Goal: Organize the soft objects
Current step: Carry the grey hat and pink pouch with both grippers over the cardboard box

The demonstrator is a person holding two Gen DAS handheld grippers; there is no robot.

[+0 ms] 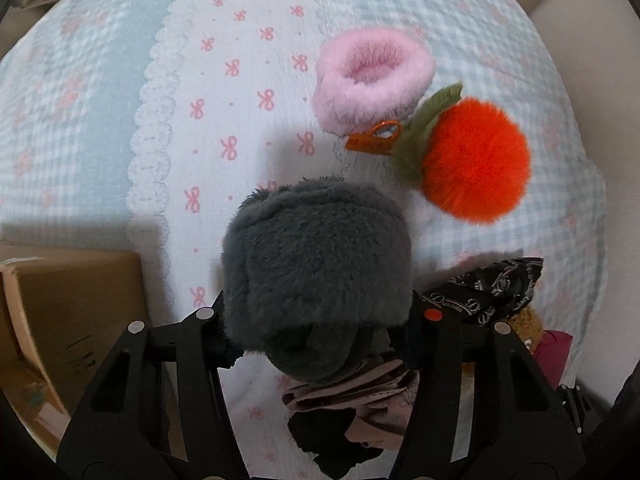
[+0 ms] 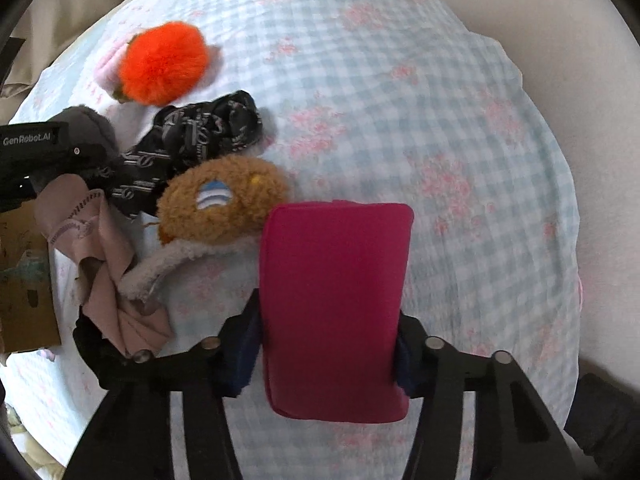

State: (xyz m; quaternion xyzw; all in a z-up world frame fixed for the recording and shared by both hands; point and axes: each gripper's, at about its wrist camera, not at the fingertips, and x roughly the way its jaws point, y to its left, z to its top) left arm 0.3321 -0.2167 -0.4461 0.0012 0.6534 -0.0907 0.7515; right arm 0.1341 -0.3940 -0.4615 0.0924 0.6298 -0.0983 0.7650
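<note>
My left gripper [image 1: 320, 316] is shut on a grey fluffy scrunchie [image 1: 316, 264] and holds it above the bed cover [image 1: 100, 100]. Beyond it lie a pink fluffy scrunchie [image 1: 372, 80] and an orange pompom with green leaves [image 1: 476, 160]. My right gripper [image 2: 326, 354] is shut on a magenta pouch [image 2: 334, 304], held upright between the fingers. Left of it lie a brown plush headband [image 2: 222, 200], a black printed scrunchie [image 2: 200, 140] and a dusty-pink cloth piece [image 2: 100, 256]. The orange pompom [image 2: 164, 68] shows far left there.
A cardboard box [image 1: 68, 300] stands at the bed's left edge; it also shows in the right wrist view [image 2: 24, 280]. The left gripper's body [image 2: 36, 152] is at the far left of the right wrist view. Beige upholstery [image 2: 540, 40] borders the bed on the right.
</note>
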